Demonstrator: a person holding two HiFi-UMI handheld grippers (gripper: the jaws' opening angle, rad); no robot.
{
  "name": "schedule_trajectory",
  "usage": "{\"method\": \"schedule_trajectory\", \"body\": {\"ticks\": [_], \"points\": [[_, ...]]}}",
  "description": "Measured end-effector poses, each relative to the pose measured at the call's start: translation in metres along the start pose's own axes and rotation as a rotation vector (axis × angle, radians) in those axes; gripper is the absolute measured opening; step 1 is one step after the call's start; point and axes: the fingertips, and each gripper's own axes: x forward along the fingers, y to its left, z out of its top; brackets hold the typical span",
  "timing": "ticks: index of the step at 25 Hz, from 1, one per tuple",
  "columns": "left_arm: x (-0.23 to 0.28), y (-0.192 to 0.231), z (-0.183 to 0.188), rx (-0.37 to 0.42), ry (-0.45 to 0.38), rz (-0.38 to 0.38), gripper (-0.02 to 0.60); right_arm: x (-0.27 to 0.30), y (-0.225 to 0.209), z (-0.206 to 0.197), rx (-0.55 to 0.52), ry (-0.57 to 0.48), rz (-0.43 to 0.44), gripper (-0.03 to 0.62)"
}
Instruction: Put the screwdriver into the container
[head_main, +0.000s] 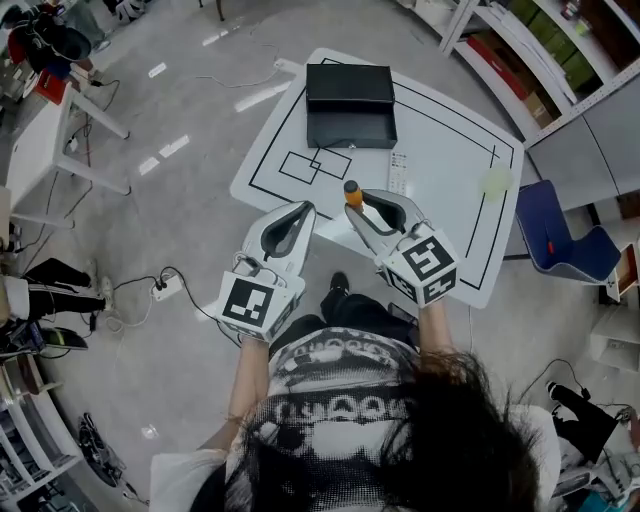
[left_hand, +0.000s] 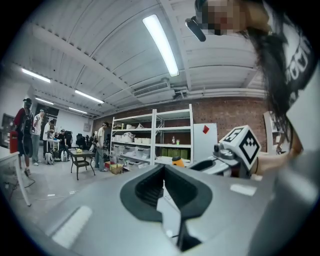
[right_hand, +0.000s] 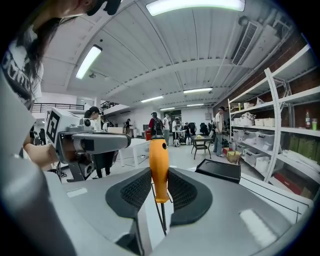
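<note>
Orange handle up, the screwdriver (head_main: 352, 192) sits in the right gripper (head_main: 375, 207) over the table's (head_main: 450, 190) near edge. I'd carry it level to the black container (head_main: 350, 105) beyond and release low. Left gripper view: the left gripper (left_hand: 163, 170) has its jaws together, empty. Right gripper view: the jaws are clamped on the handle, shaft hanging below.

On the white table (head_main: 450, 170) ruled with black lines sits a black container (head_main: 350, 103), at its near edge an orange-handled, black-capped screwdriver (head_main: 352, 193) and grey, black-padded grippers with black-and-white chequered cubes, and beside it a blue chair (head_main: 560, 240).
</note>
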Motion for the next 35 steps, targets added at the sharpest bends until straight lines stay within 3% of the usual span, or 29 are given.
{"method": "schedule_trajectory", "body": {"ticks": [13, 24, 35], "points": [[0.060, 0.014, -0.003, 0.017, 0.018, -0.003, 0.000, 0.024, -0.052, -0.009, 0.021, 0.002, 0.017, 0.109], [0.070, 0.016, -0.006, 0.019, 0.020, -0.001, 0.000, 0.028, -0.060, -0.016, 0.032, 0.018, 0.028, 0.109], [0.087, 0.036, -0.012, -0.006, 0.045, -0.054, 0.000, 0.047, -0.077, -0.022, 0.056, 0.054, -0.018, 0.109]]}}
